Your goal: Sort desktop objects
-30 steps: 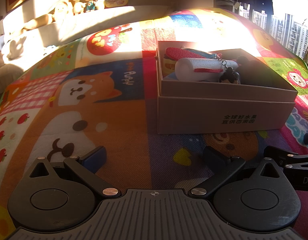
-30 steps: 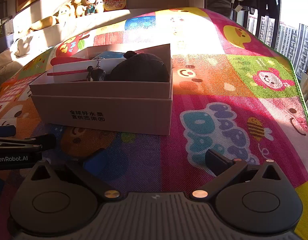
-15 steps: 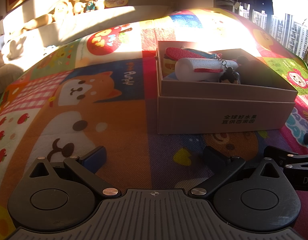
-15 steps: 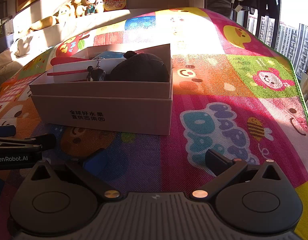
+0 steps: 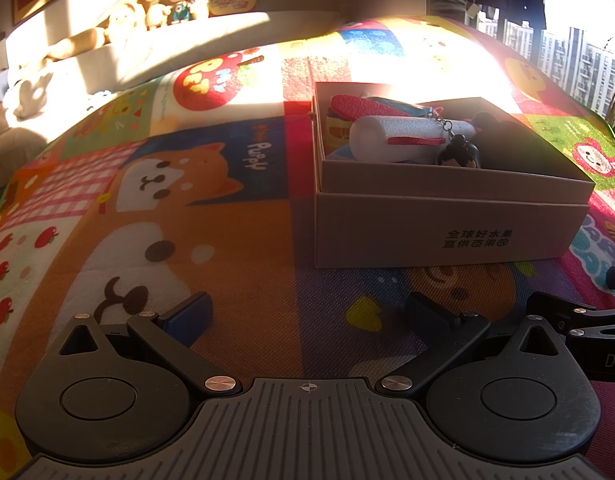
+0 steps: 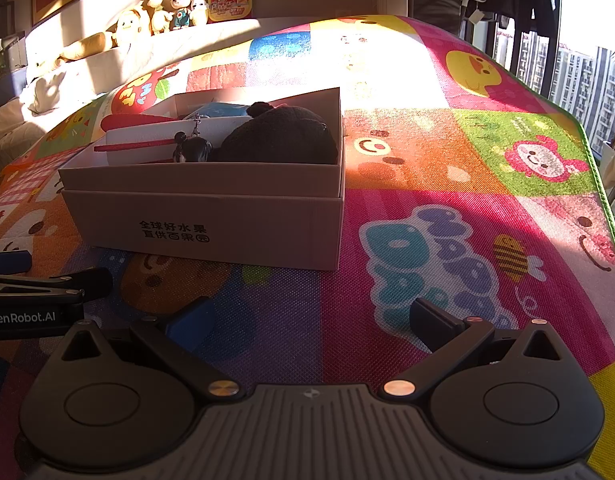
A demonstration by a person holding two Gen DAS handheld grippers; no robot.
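Observation:
A cardboard box (image 5: pixel 447 224) (image 6: pixel 211 216) stands on the colourful play mat. Inside it lie a white foam roll (image 5: pixel 391 140) (image 6: pixel 147 142) with a red band, a small dark-haired doll keychain (image 5: pixel 459 156) (image 6: pixel 193 150), a black plush toy (image 6: pixel 279 136) (image 5: pixel 507 140) and a red flat item (image 5: pixel 367 106). My left gripper (image 5: pixel 307 314) hovers low over the mat, in front of the box's left corner, open and empty. My right gripper (image 6: pixel 311 318) sits in front of the box's right corner, also open and empty.
The play mat (image 5: pixel 167 200) (image 6: pixel 447 200) spreads wide to the left and right of the box. Plush toys (image 5: pixel 163 4) line a sofa back at the far end. A window with railings (image 6: pixel 547 40) runs along the right. Each gripper's side shows in the other's view.

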